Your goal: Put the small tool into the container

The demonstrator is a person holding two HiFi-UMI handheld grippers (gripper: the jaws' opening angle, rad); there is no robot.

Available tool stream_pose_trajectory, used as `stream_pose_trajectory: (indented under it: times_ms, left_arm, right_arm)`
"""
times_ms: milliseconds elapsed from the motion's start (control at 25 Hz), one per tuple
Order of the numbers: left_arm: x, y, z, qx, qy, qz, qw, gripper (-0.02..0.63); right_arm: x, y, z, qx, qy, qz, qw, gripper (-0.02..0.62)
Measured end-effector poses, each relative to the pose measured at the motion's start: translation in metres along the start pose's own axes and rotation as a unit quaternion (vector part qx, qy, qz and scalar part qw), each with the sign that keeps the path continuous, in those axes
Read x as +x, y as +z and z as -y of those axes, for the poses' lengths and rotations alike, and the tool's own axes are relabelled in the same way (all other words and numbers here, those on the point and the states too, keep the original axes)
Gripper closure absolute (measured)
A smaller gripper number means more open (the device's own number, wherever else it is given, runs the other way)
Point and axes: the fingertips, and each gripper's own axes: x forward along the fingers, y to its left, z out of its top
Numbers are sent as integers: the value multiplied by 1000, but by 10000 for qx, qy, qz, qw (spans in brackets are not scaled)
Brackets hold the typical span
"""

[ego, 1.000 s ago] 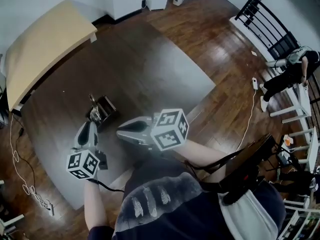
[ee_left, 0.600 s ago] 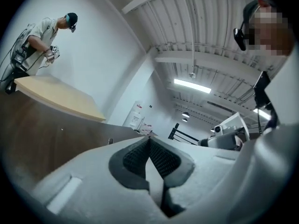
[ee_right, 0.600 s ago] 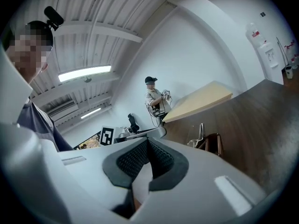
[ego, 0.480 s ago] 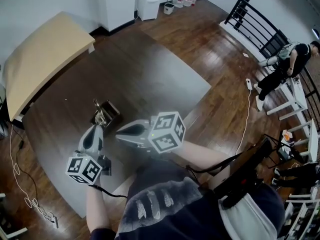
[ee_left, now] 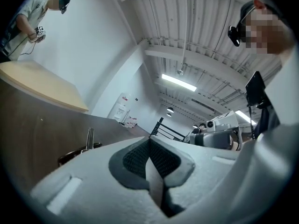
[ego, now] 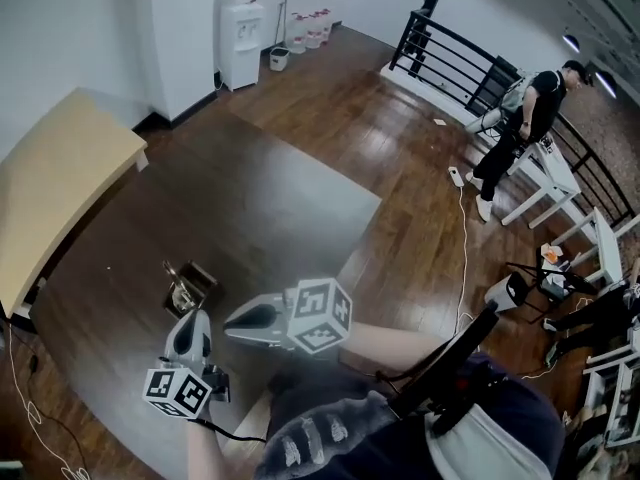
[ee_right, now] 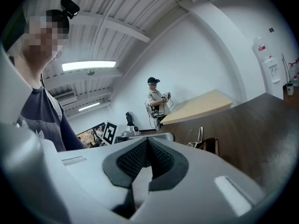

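A small dark brown container (ego: 192, 280) stands on the dark table (ego: 250, 198), with a shiny metal tool (ego: 180, 293) leaning upright inside it. My left gripper (ego: 196, 316) hovers just in front of the container, shut and empty; in its own view its pads (ee_left: 140, 155) meet with nothing between them. The container (ee_left: 74, 156) and the tool (ee_left: 89, 138) appear to the left of its jaws. My right gripper (ego: 228, 320) floats beside the left one, also shut and empty (ee_right: 148, 143). From its view the container (ee_right: 211, 145) and tool (ee_right: 200, 136) sit to the right.
A light wooden table (ego: 55, 193) adjoins the dark one at the left. The dark table's front edge runs just below my grippers. A person (ego: 515, 118) stands by a black railing (ego: 450, 53) at the far right, and a water dispenser (ego: 243, 43) is at the back wall.
The head view has swung up toward the room, so the container sits lower in the picture. Both grippers stay close in front of the container, and the tool stays inside it.
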Motion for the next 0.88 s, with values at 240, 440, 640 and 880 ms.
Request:
stream_pose_trajectory:
  times_ms: [240, 440, 640, 880]
  left_arm:
    - [7, -3, 15, -19, -205, -26, 9998, 604]
    - [1, -1, 23, 73, -195, -56, 9998, 604]
    - [3, -4, 32, 184, -130, -193, 9996, 604]
    - [13, -16, 52, 280, -169, -371, 9988, 604]
  right_arm:
    - [-13, 7, 9, 28, -132, 162, 9998, 594]
    - [-15, 16, 3, -37, -60, 336, 9994, 594]
    - [-21, 18, -3, -104, 18, 431, 9990, 594]
    - [-37, 5, -3, 102, 57, 615, 9980, 594]
